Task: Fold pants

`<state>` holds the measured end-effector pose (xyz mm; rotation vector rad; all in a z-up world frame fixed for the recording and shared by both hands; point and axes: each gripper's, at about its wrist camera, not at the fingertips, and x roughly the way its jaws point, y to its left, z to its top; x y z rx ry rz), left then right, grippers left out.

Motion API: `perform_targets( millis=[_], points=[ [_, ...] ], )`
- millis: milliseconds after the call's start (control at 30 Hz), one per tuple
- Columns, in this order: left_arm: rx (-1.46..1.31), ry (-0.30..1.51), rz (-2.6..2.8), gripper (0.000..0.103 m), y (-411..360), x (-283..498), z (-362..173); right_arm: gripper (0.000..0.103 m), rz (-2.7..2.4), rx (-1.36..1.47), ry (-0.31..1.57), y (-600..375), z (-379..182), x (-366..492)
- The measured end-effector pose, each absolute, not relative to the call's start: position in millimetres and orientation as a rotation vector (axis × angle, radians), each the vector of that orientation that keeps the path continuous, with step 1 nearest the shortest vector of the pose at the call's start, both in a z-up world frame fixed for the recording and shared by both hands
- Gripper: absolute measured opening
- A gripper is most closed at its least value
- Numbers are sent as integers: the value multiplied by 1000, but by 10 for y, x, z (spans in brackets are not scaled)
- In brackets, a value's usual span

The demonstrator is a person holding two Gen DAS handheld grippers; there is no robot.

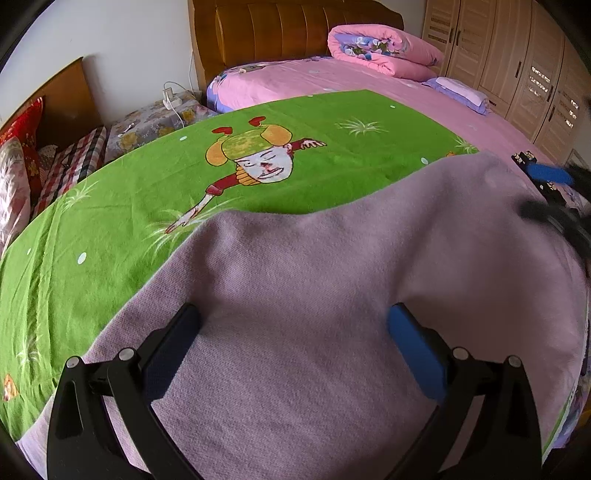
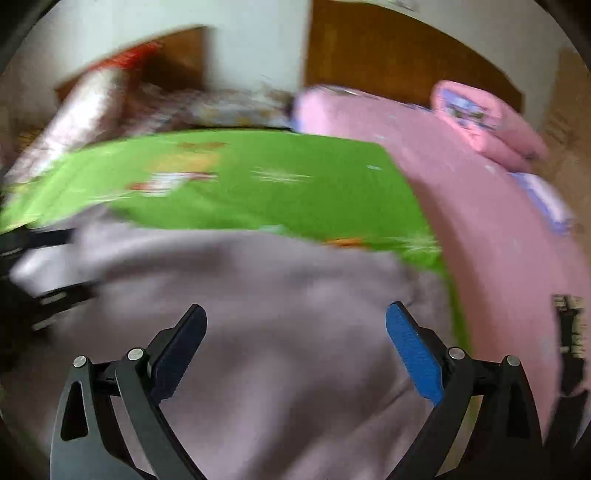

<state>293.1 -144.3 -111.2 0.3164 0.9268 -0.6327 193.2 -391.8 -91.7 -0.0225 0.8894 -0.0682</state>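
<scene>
Mauve knit pants [image 1: 314,295] lie spread flat on a green cartoon-print cloth [image 1: 184,177] over the bed. My left gripper [image 1: 293,319] hovers open above the pants, nothing between its fingers. At the right edge of the left wrist view the right gripper [image 1: 550,192] shows, blurred, over the far right part of the pants. In the right wrist view, which is motion-blurred, my right gripper [image 2: 295,321] stands open above the pants [image 2: 258,314], and the left gripper [image 2: 40,269] shows dark at the left edge.
A pink sheet [image 1: 369,77] covers the bed beyond the green cloth, with a rolled pink quilt [image 1: 384,48] and a small pillow [image 1: 461,92] near the brown headboard [image 1: 277,33]. Wooden wardrobes [image 1: 517,62] stand at right. A second bed with pillows [image 1: 22,147] lies at left.
</scene>
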Motion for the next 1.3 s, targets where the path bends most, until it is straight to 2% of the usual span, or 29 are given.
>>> perform_targets(
  millis=[200, 267, 367, 467, 567, 733, 900, 933, 967, 1000, 1133, 1167, 1233, 1267, 1300],
  points=[
    [317, 927, -632, 102, -1449, 2926, -1109, 95, -118, -54, 1004, -4010, -1256, 1477],
    [308, 924, -632, 101, -1434, 2932, -1101, 94, -145, 3, 993, -4098, -1193, 1373],
    [145, 890, -597, 101, -1095, 2831, -913, 95, -236, -106, 961, -3839, -999, 1377],
    [-148, 822, -635, 101, -327, 2470, -623, 95, -121, -161, 850, -3334, -692, 1439],
    [-303, 763, -558, 101, 503, 2049, -499, 95, 96, -214, 779, -2647, -550, 1607],
    [-545, 715, -178, 101, 2143, 1199, -603, 95, 531, -364, 703, -926, -522, 1932],
    [-819, 615, 177, 101, 3451, 356, -833, 93, 981, -561, 628, 936, -567, 1579],
    [-859, 615, 236, 101, 3644, 239, -893, 89, 1040, -623, 615, 1250, -626, 1485],
    [-885, 613, 271, 101, 3786, 161, -935, 74, 1101, -692, 607, 1612, -721, 1380],
    [-903, 609, 291, 101, 3895, 94, -964, 67, 1137, -730, 614, 1812, -791, 1327],
    [-990, 630, 293, 101, 4130, 12, -1098, 63, 1150, -954, 597, 2379, -1191, 1124],
    [-1020, 618, 256, 101, 4145, 27, -1119, 52, 1115, -1014, 589, 2429, -1297, 1129],
    [-1056, 611, 195, 101, 4138, 93, -1149, 44, 1124, -994, 590, 2432, -1341, 1214],
    [-1078, 605, 163, 101, 4139, 140, -1174, 32, 1128, -967, 590, 2408, -1317, 1268],
    [-1126, 592, 103, 101, 4161, 223, -1218, 16, 1135, -936, 587, 2367, -1262, 1303]
  ],
)
